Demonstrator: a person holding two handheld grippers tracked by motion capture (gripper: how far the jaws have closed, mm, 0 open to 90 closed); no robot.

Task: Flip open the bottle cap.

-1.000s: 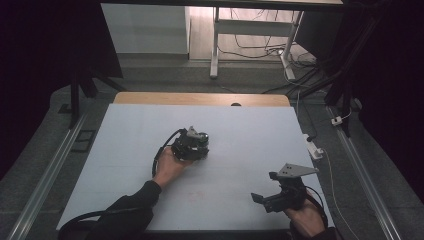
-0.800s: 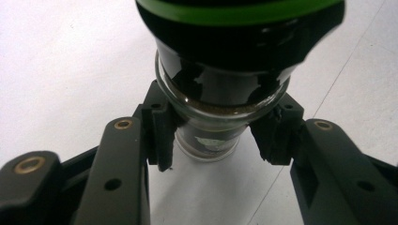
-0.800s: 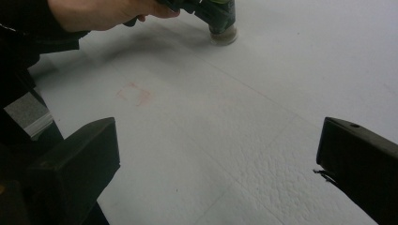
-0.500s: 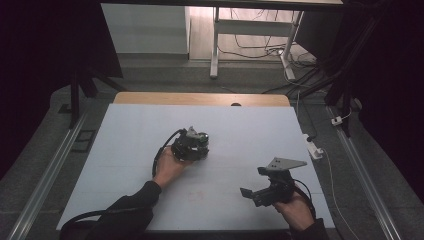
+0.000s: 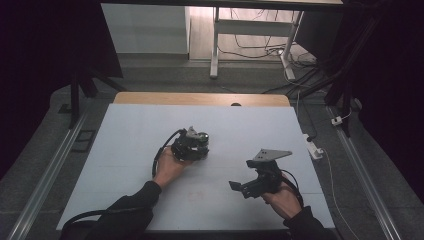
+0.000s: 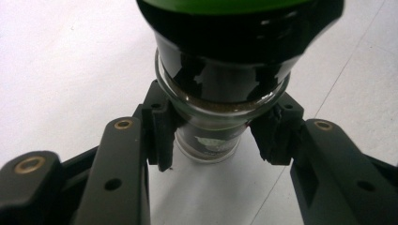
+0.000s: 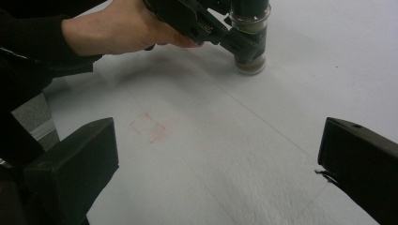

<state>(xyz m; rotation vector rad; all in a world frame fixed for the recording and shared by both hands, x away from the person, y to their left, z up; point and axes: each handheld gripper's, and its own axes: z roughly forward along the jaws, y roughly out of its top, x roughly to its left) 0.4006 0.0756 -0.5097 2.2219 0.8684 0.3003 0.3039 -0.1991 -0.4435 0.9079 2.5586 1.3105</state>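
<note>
A small glass jar [image 6: 220, 70] with a black collar and a green top stands upright on the white table [image 5: 125, 150]. My left gripper [image 6: 216, 136] is shut on it, and both pads press on the glass below the collar. In the high view this gripper [image 5: 192, 146] sits near the table's middle. The right gripper view looks toward the jar [image 7: 248, 44] and the hand [image 7: 117, 33] that holds the left gripper. My right gripper [image 5: 239, 188] hovers at the front right, pointing left. Its jaws [image 7: 216, 159] stand wide open with nothing between them.
A faint red square mark [image 7: 148, 127] lies on the table surface between the right gripper and the jar. A wooden strip [image 5: 200, 98] runs along the far edge. A white power strip [image 5: 314, 149] and cables lie on the floor at the right.
My right gripper has moved left, toward the middle of the table, with its jaws still open. The left gripper and the jar have stayed where they were.
</note>
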